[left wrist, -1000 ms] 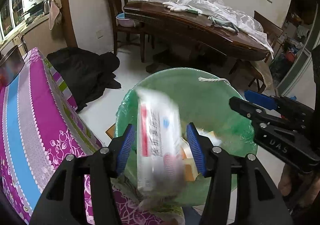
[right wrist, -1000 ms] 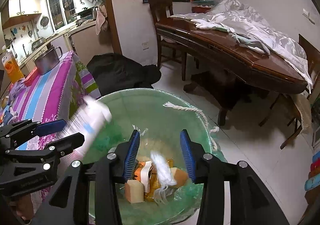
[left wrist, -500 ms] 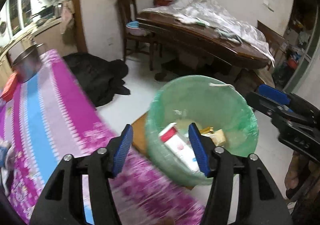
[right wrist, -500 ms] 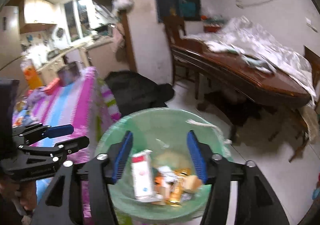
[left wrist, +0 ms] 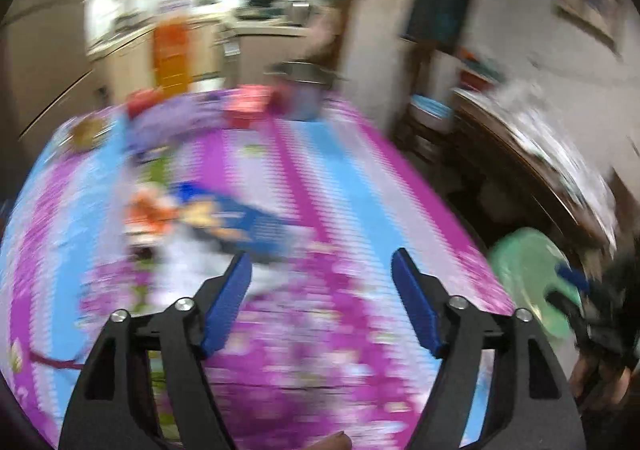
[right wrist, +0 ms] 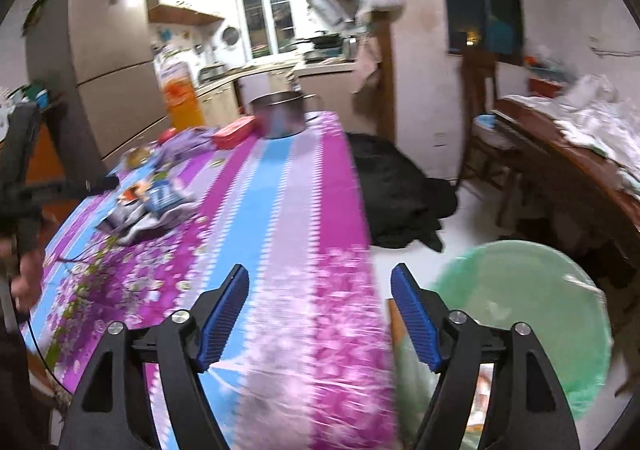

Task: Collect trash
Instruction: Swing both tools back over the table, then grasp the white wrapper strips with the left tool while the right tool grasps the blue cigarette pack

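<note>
Left wrist view is heavily blurred: the left gripper (left wrist: 321, 274) has its blue pads wide apart with nothing between them, above the near part of the table (left wrist: 304, 334) with its purple and blue striped cloth. Just beyond its left pad lies a blue packet (left wrist: 240, 224) with an orange wrapper (left wrist: 150, 210) beside it, toward the table's left side. Off the table's right edge, on the floor, stands the green bin (left wrist: 524, 270). Right wrist view is sharper: the right gripper (right wrist: 320, 288) is likewise spread wide and empty, over the table's near right edge, the bin (right wrist: 516, 302) just to its right. Some trash shows low inside the bin, too blurred to name. Wrappers (right wrist: 158, 200) lie near the left edge; a pot (right wrist: 280, 118) and an orange bottle (right wrist: 180, 94) stand at the far end.
</note>
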A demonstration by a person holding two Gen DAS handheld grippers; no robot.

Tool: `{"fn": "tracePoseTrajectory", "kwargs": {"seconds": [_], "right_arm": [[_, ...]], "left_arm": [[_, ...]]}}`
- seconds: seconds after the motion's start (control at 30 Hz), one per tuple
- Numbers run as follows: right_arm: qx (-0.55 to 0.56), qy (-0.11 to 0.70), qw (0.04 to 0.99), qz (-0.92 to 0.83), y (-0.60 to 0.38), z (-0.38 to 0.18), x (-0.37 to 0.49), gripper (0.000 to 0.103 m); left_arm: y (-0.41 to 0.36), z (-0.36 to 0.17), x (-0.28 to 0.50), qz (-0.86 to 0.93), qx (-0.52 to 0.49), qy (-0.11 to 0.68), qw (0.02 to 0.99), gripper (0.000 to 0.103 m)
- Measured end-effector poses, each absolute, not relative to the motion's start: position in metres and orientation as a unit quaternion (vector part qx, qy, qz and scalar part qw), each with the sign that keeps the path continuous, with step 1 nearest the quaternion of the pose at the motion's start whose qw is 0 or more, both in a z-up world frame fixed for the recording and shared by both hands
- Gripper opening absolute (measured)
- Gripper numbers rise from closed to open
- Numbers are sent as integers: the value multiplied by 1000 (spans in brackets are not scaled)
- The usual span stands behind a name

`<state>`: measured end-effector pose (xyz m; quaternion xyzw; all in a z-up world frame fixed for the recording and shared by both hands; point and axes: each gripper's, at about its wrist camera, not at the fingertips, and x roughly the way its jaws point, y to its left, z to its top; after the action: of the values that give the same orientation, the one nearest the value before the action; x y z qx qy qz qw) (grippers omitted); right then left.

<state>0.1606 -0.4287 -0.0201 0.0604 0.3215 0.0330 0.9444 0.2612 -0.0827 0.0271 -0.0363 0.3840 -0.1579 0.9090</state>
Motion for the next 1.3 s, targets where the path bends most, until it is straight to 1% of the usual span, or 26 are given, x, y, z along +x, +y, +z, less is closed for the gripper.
{"fn": "tracePoseTrajectory", "kwargs": {"seconds": [0.1, 0.17, 0.33, 0.57, 0.6, 0.63, 0.7, 0.83, 1.03, 1.3], "right_arm": [[56, 326, 942, 54, -406, -24, 174, 77], [53, 329, 941, 64, -395, -26, 182, 78], [45, 341, 935, 82, -373, -32, 204, 78], [11, 348, 931, 113, -340, -33, 236, 80], [5, 348, 930, 119, -335, -33, 241, 80], [-2, 349, 928, 128, -330, -32, 245, 80], [-18, 351, 924, 153, -318, -33, 258, 80], [-61, 354, 909, 212, -290, -34, 288, 80], [-116, 364, 875, 296, -231, -35, 351, 80], [-171, 405, 847, 299, -168, -57, 422, 80]], "left_arm": [[-30, 19, 293, -111, -70, 423, 896, 77], [-18, 5, 310, -99, -68, 455, 882, 77], [-33, -27, 328, -103, -6, 503, 858, 78], [-37, -46, 337, -80, 22, 502, 861, 80], [-36, -47, 336, -80, 26, 499, 863, 77], [-34, -47, 336, -80, 24, 495, 865, 60], [-25, -51, 336, -77, 15, 497, 864, 37], [-6, -57, 321, -83, 11, 491, 867, 33], [20, -57, 308, -92, -2, 488, 868, 32], [12, -61, 312, -94, 20, 495, 864, 33]]}}
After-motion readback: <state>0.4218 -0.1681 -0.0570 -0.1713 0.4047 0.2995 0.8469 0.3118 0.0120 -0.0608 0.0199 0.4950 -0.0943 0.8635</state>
